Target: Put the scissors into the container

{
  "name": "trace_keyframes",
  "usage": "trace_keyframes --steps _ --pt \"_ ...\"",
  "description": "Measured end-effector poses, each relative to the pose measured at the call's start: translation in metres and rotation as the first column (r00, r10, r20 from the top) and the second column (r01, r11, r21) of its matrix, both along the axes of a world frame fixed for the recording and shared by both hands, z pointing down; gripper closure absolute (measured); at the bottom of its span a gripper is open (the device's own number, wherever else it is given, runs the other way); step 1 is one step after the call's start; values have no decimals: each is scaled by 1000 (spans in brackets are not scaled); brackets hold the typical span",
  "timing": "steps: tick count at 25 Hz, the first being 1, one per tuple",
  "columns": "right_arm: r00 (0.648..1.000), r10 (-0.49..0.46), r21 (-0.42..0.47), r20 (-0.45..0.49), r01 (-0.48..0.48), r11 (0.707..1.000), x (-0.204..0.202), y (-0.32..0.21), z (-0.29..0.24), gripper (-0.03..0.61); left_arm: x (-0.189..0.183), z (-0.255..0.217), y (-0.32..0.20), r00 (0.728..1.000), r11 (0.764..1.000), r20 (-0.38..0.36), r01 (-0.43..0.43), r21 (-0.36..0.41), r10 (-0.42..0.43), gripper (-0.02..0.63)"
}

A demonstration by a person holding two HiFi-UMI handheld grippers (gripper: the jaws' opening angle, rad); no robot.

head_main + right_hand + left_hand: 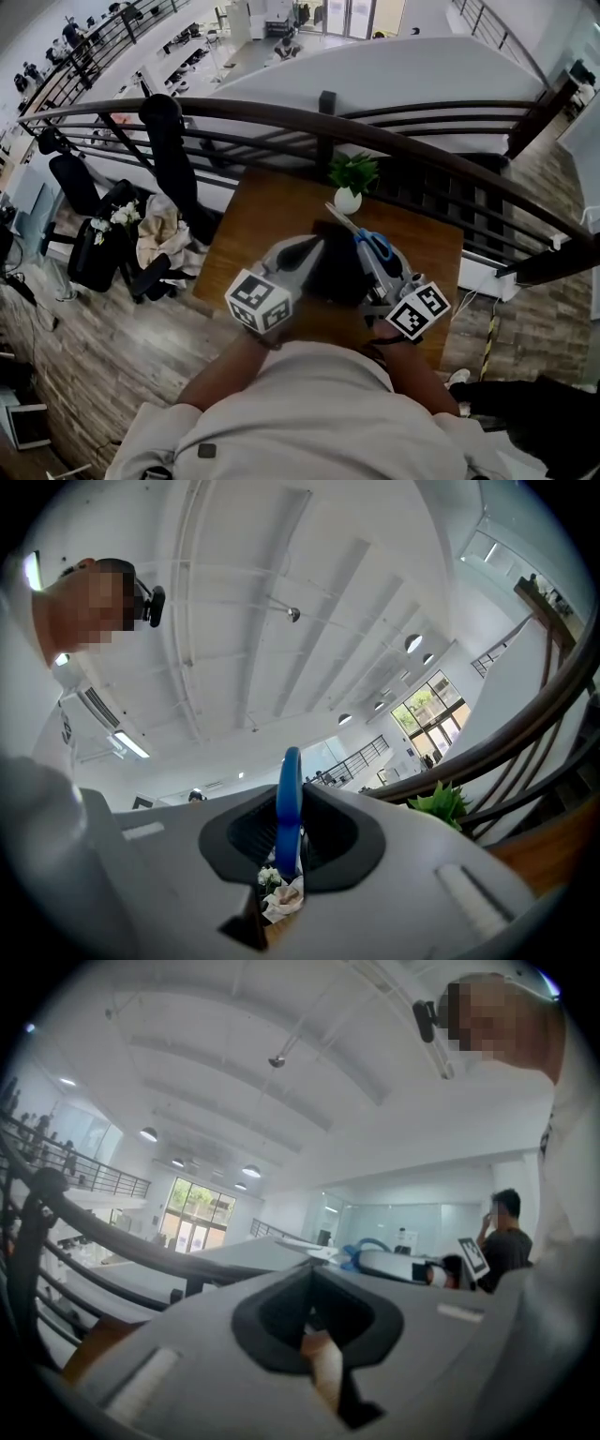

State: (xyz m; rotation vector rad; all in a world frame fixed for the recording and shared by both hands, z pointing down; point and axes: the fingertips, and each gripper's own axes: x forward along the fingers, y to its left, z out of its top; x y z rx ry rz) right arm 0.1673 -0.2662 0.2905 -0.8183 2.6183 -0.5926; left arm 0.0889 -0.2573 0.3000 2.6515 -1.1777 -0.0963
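**Scissors held up over the counter**

The right gripper (367,251) has its jaws shut tight on the blue handle of the scissors (373,246). In the right gripper view the blue handle (288,803) stands up between the jaws. The thin blades point toward the little plant (352,176) in its white pot. The left gripper (309,251) is just beside it, with its jaws closed and nothing in them. A dark container (333,270) sits between both grippers on the brown counter (251,217).
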Motion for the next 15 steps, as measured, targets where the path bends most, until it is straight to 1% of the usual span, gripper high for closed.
trace_keyframes --steps 4,8,10,15 --pt "1000 -18 -36 13 18 999 5 -10 11 522 6 2 -8 1000 1000 -16 -23 -6 23 611" --pt "999 -38 -103 16 39 994 8 -15 30 522 3 22 -17 1000 998 7 -23 -54 24 611" --pt "999 -45 -131 12 47 990 10 -17 38 521 6 29 -23 999 997 8 -33 -74 33 611" --pt "999 -46 -185 6 46 982 14 -30 62 521 9 46 -39 998 994 13 -53 -99 54 611"
